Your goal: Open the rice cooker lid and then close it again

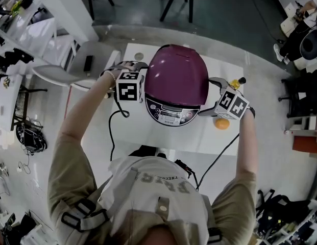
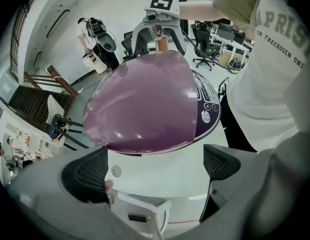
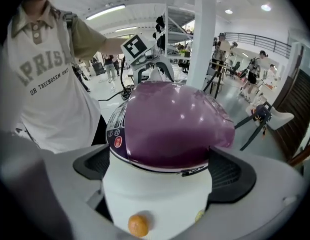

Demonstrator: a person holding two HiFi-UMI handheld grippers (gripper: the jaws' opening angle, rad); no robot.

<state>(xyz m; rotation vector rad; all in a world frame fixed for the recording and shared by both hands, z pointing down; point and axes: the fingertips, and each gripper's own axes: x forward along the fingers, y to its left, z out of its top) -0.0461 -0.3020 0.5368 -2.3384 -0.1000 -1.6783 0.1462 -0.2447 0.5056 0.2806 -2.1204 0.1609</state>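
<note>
**Rice cooker between two open tools, lid down**

Rice cooker [image 1: 174, 93] stands in the middle of the white table [image 1: 148, 137], with its control panel [image 1: 171, 114] turned toward the person. The purple lid [image 1: 176, 73] lies closed on the white body. The left tool [image 2: 155, 169] is at the cooker's left side and the right tool [image 3: 159, 169] at its right side. Both have their jaws wide apart and grip nothing; the white body fills the space between the pads.

I judge this placing as a way to steady the pot from two sides before the lid is released, so the opening seems not begun yet. A small orange [image 1: 222, 123] lies on the table just beside the right tool, out of the way.
</note>
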